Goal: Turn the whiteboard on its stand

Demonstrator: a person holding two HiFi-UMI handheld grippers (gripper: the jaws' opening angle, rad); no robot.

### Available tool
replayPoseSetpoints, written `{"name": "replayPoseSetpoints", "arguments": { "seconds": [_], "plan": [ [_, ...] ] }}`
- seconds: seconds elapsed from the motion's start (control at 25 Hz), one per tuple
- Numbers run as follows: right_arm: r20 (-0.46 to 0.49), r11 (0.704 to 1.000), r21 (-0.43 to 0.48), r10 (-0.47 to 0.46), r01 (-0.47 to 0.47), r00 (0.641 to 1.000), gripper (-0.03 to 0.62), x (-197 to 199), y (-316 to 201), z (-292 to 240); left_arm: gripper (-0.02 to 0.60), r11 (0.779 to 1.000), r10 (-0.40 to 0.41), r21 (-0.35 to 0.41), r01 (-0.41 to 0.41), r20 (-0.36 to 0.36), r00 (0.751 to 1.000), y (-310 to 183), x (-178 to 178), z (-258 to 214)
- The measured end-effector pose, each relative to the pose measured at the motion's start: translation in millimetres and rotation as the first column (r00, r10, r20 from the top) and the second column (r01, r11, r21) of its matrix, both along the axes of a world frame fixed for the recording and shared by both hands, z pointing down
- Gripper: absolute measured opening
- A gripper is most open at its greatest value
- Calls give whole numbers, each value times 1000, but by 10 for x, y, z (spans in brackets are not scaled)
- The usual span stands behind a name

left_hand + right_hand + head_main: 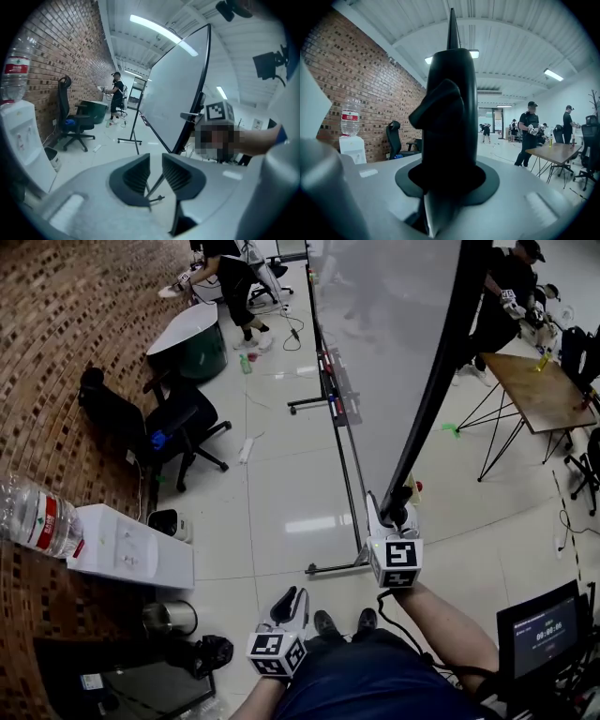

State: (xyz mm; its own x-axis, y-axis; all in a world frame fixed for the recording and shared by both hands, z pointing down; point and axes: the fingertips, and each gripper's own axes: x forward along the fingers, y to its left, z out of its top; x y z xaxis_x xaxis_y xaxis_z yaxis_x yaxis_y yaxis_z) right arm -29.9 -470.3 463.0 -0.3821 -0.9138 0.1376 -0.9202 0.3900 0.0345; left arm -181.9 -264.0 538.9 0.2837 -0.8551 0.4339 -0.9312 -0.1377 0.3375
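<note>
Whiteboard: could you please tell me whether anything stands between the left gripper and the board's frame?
Nothing visible does. Only bare floor lies between the left gripper and the whiteboard. The left gripper's jaws are apart and empty. The right gripper is clamped on the board's black frame edge.

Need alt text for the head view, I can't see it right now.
The right claw clamps the black edge of the tilted whiteboard, which sits on its stand. The left claw is open and empty, lower in the frame.
</note>
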Motion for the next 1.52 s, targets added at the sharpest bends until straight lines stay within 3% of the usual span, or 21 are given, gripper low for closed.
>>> {"name": "replayPoseSetpoints", "arguments": {
  "seconds": [0.24, 0.44, 0.56, 0.76, 1.04, 1.28, 1.52],
  "plan": [
    [41, 1000, 0, -21, 21, 999, 146, -80, 361, -50, 83, 999, 6, -41, -4, 58, 998, 291, 207, 31],
    [48, 1000, 2, -15, 15, 999, 147, -31, 551, -37, 83, 997, -12, -70, 15, 47, 999, 501, 228, 135],
    [39, 1000, -27, -14, 16, 999, 147, -9, 664, -6, 84, 998, -13, -53, 15, 24, 1000, 544, 194, 138],
    [42, 1000, 12, -13, 12, 999, 143, 161, 859, 11, 83, 1000, 22, 2, -21, -32, 999, 668, 198, 90],
    [54, 1000, 20, -2, 1, 999, 143, 206, 1184, -57, 83, 998, 38, -45, -42, -94, 995, 1014, 53, 328],
    [45, 1000, 17, -4, 3, 999, 144, 218, 1607, -19, 84, 999, 40, -31, -42, -59, 997, 1217, 34, 226],
    [56, 1000, -1, 6, -6, 998, 153, 110, 1936, -24, 83, 999, 29, -32, -29, 4, 1000, 1444, 241, 89]
  ]
}}
